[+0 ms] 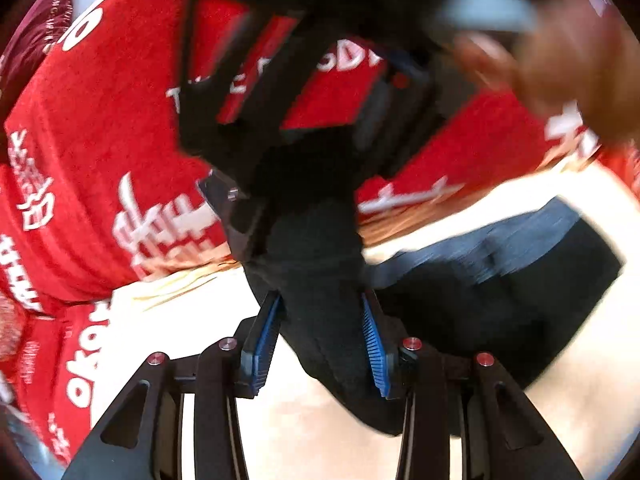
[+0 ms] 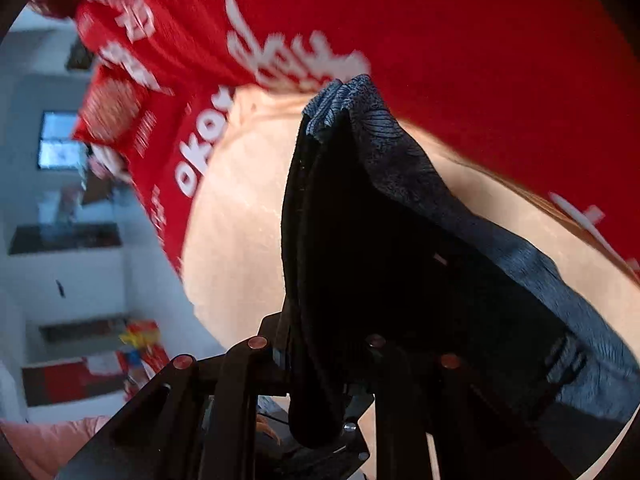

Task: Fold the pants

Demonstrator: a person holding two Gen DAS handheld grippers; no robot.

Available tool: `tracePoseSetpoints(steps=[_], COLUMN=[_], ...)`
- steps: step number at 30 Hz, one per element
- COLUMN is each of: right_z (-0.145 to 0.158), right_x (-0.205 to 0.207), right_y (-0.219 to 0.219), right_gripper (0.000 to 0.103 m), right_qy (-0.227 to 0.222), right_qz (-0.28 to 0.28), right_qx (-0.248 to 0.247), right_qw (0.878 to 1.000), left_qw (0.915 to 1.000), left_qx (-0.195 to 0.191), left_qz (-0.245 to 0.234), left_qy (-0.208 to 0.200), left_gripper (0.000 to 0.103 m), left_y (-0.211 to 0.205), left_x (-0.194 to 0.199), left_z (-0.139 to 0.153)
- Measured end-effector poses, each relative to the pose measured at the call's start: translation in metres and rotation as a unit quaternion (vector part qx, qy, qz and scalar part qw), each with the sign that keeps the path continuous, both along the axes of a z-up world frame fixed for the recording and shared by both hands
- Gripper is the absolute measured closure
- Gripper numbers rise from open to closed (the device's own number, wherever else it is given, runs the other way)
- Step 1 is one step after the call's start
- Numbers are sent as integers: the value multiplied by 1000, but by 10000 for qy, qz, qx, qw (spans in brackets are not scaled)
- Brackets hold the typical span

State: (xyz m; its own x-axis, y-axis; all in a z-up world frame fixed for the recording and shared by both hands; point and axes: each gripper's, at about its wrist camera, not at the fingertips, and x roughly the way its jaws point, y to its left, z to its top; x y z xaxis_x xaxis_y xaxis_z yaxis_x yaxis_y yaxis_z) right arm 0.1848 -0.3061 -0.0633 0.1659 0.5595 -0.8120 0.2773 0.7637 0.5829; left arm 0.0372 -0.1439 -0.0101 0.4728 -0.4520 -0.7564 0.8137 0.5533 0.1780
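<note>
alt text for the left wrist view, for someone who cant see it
The left gripper pinches a bunch of dark pants between its blue pads, lifted over a pale surface. More of the pants lies to the right on that surface. A red cloth with white lettering fills the blurred background.

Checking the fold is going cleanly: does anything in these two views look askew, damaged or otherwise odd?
Nothing looks damaged or spilled. The dark pants hang bunched between the left gripper pads rather than flat, and drape over the right gripper, hiding its fingertips. Both views are motion-blurred. The red printed cloth lies wrinkled behind.
</note>
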Motion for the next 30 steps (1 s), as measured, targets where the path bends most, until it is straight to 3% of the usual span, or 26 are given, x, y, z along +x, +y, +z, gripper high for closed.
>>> tracePoseSetpoints(steps=[6, 12, 21, 26, 30], right_z=[38, 49, -11, -60, -80], right_x=[-80, -182, -306, -335, -343], right_y=[-69, -143, -222, -234, -237], right_gripper=[85, 85, 85, 85, 78], right_qy=[-586, -980, -856, -532, -368], right_qz=[-830, -1795, -2784, -2995, -3053], right_qx=[276, 452, 748, 840, 713], right_qw=[9944, 9778, 9537, 9489, 9489], left_qw=[9961, 9909, 9774, 9732, 9696], left_qx=[-367, -167, 565, 962, 1126], left_qz=[-532, -1190, -1825, -1885, -1931], left_qy=[604, 601, 908, 906, 998], left_gripper=[63, 63, 63, 63, 56], left_y=[-53, -117, -183, -193, -190], left_x=[-47, -117, -198, -213, -214], left_z=[32, 28, -41, -68, -69])
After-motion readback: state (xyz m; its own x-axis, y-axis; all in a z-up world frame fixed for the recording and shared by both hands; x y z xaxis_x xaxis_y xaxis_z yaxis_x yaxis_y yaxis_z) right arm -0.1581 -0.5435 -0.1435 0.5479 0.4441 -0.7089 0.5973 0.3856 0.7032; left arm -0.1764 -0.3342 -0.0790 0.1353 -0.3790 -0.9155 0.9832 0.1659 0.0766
